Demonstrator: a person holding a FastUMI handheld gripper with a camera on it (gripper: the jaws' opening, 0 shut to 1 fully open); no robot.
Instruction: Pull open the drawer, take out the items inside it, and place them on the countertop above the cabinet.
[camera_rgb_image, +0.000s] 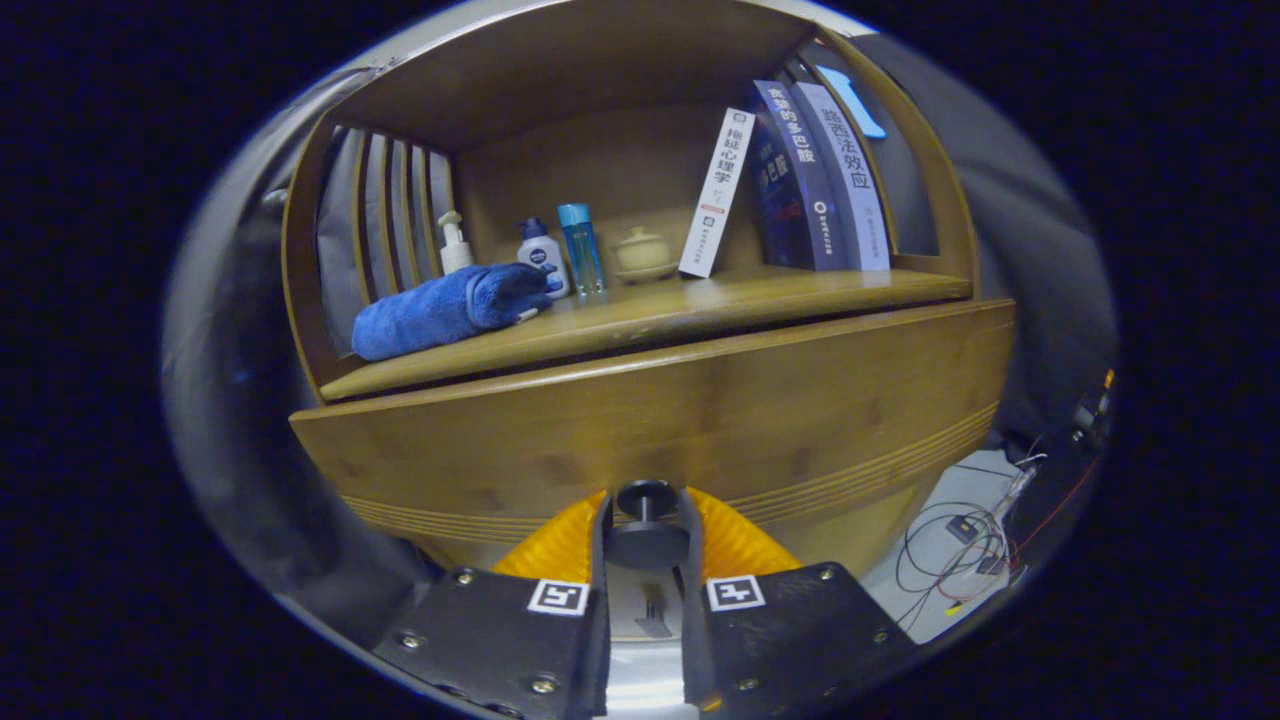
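Low in the frame's centre, the gripper (645, 525) is clamped narrow on the wooden drawer's (650, 420) small dark round knob (645, 497), and a crooked pull could slip it free.

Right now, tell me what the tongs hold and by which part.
The tongs are shut on the dark round knob of the wooden drawer front, gripping its stem from both sides.

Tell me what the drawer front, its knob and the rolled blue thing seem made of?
Drawer front: looks like varnished bamboo or light wood, with visible grain and grooved lines. Knob: dark, smooth, probably metal or plastic; the hand-held gripper closes around it. Blue towel: soft, fuzzy cloth.
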